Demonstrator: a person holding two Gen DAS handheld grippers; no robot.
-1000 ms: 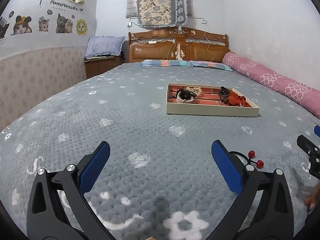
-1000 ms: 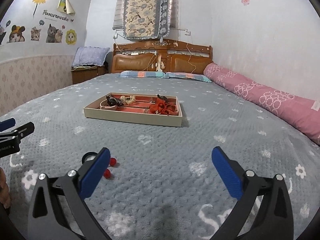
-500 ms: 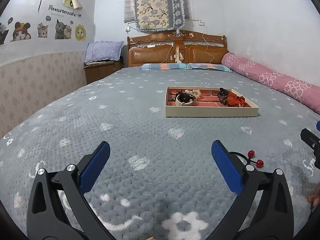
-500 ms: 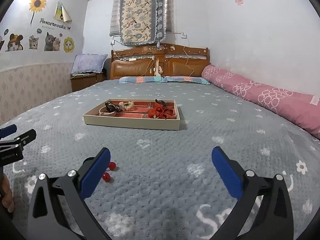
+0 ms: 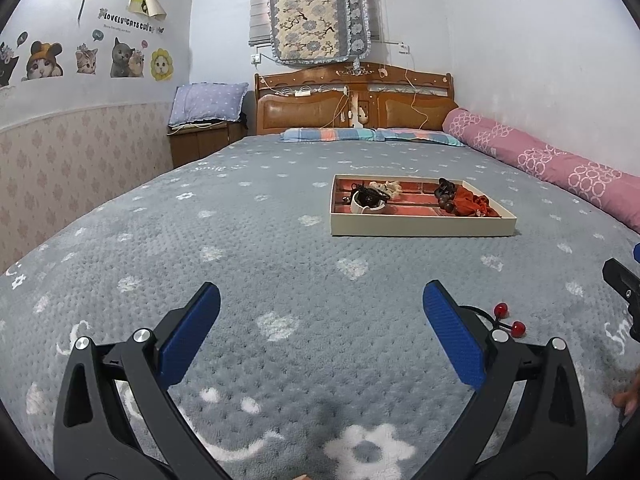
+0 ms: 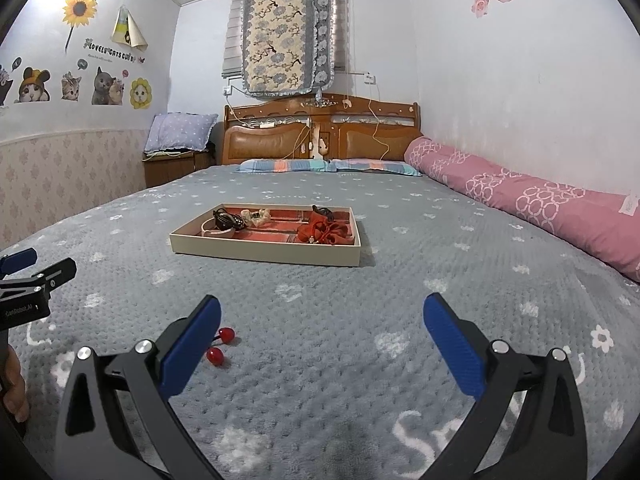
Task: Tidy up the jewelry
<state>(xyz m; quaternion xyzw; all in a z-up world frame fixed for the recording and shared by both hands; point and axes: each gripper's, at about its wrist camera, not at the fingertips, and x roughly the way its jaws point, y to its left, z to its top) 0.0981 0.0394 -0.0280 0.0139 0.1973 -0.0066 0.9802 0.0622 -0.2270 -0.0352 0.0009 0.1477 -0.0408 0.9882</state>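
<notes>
A shallow beige tray (image 5: 420, 229) with a red lining lies on the grey bed cover; it also shows in the right wrist view (image 6: 264, 251). It holds a black and white bracelet (image 5: 366, 200), a pale beaded piece (image 5: 390, 187) and a red cloth item (image 5: 468, 202). A black hair tie with two red beads (image 5: 508, 318) lies on the cover beside my left gripper's right finger; in the right wrist view the hair tie (image 6: 220, 344) sits by the left finger. My left gripper (image 5: 320, 332) and right gripper (image 6: 322, 334) are both open and empty.
A pink bolster (image 5: 560, 168) runs along the right wall. Striped pillows (image 5: 368, 135) and a wooden headboard (image 5: 356, 104) stand at the far end. A nightstand with a blue pillow (image 5: 204, 128) is at the far left.
Both grippers have tilted upward and lowered slightly, so the tray looks flatter and more wall shows. The jaws stay open. The hair tie and tray have not moved.
</notes>
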